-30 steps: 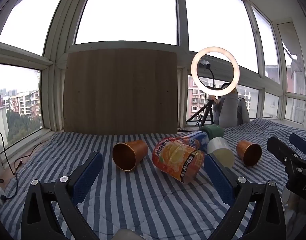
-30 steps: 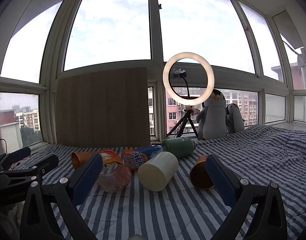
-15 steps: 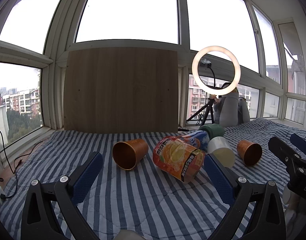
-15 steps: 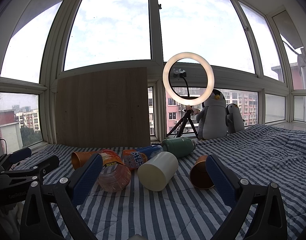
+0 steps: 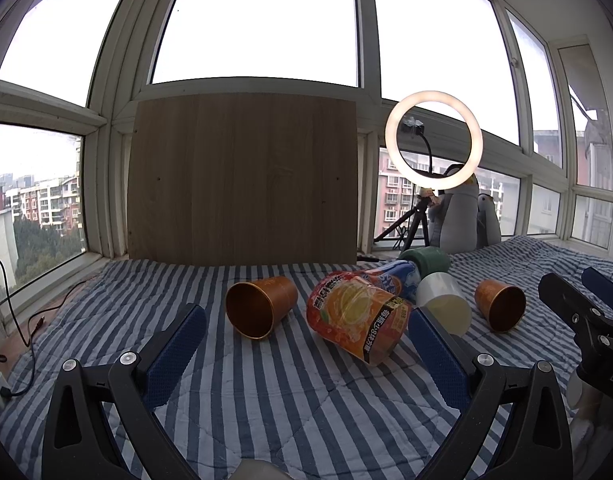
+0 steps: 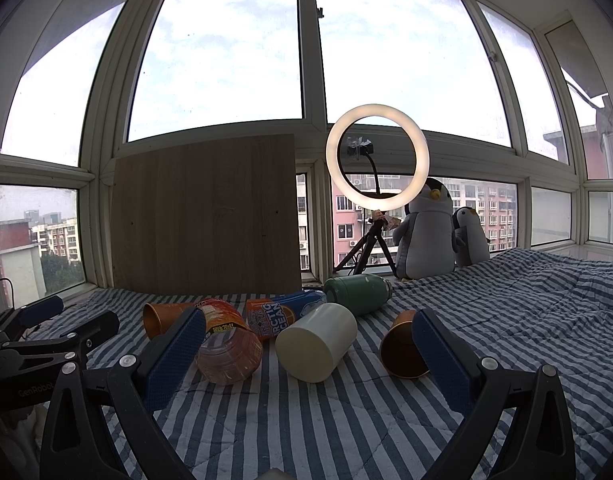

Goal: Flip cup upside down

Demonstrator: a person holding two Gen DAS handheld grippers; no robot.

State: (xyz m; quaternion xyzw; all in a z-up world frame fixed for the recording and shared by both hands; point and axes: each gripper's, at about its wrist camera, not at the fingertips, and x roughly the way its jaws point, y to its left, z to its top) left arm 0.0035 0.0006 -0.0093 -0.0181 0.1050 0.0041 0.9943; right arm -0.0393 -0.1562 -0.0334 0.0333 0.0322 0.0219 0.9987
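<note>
Left tongs [image 5: 306, 344] spread wide, blue pads apart, holding nothing, hovering low over the blue-and-white striped quilted bed [image 5: 266, 392]. Right tongs [image 6: 308, 354] likewise spread wide, gripping nothing, above the same bed.

Left wrist view: between the pads, toward 11 o'clock, a copper-coloured metal cup [image 5: 260, 306] lying on its side, open mouth facing the camera, apart from both pads. Just beside it at 3 o'clock, a clear plastic bottle with an orange fruit label [image 5: 358, 316], also on its side. Behind that, at 1 o'clock, a blue-and-orange labelled bottle [image 5: 394, 278], a cream cylindrical plastic cup [image 5: 442, 302] on its side, and a dark green flask [image 5: 426, 260], all close together. Farther toward 3 o'clock, a second copper-coloured cup [image 5: 500, 306] on its side, mouth toward the camera, near the right tongs entering from the edge.

Right wrist view: cream cup at 12 o'clock between the pads, base toward the camera; second copper cup partly hidden behind the right-hand pad; first copper cup partly behind the left-hand pad at 10 o'clock.

Beyond the clutter, at 12 o'clock, a light wooden board [image 5: 242, 180] leaning against the window frames; at 1 o'clock, a lit ring light on a tripod [image 6: 377, 156], with two grey plush penguins [image 6: 426, 232] just beside it.
</note>
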